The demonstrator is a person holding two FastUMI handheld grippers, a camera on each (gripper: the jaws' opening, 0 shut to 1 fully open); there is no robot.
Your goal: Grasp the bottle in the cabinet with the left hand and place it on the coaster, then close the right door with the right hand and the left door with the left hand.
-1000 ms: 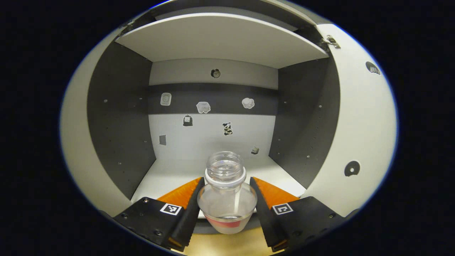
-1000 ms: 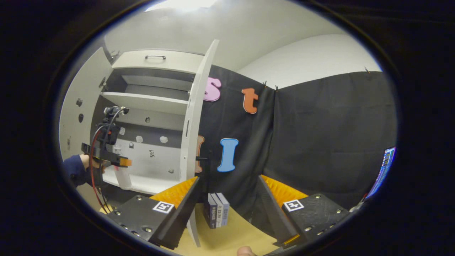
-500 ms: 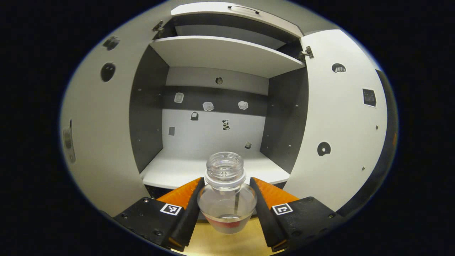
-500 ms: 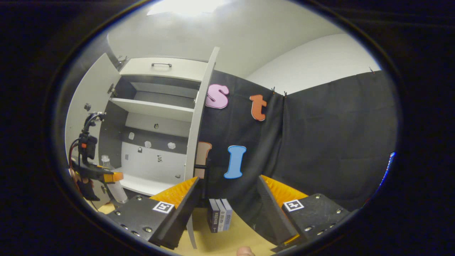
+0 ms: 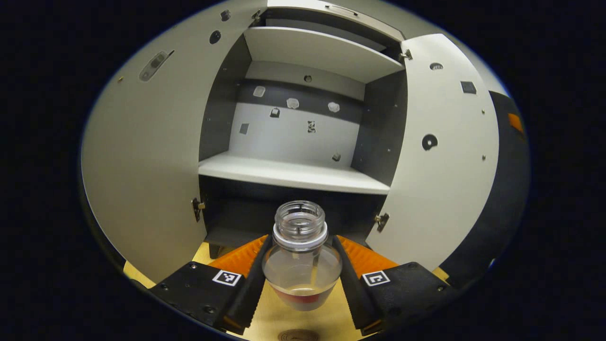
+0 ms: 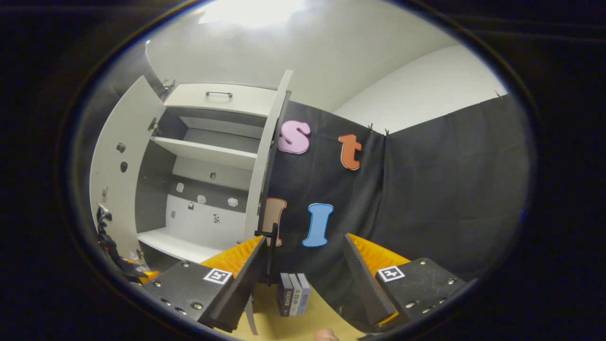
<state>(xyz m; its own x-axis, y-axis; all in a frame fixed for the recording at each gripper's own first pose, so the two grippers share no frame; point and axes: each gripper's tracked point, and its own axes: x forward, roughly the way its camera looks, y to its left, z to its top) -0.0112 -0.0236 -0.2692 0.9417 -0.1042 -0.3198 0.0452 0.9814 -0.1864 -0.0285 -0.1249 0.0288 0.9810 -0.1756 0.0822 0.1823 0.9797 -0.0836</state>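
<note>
- Clear plastic, uncapped: one bottle, upright, clamped between both fingers of the left claw, out in front of the cabinet and above the wooden counter.
- One coaster, just a sliver at the bottom edge of the left gripper view, right below the bottle.
- Two doors, left door and right door, both wide open; two shelves inside.
- A second ago the bottle was over the lower shelf; it's now pulled back and lower, with the shelf well behind it.
- The right claw hangs level, fingers apart, nothing between them, pointed past three small books on the counter.
</note>
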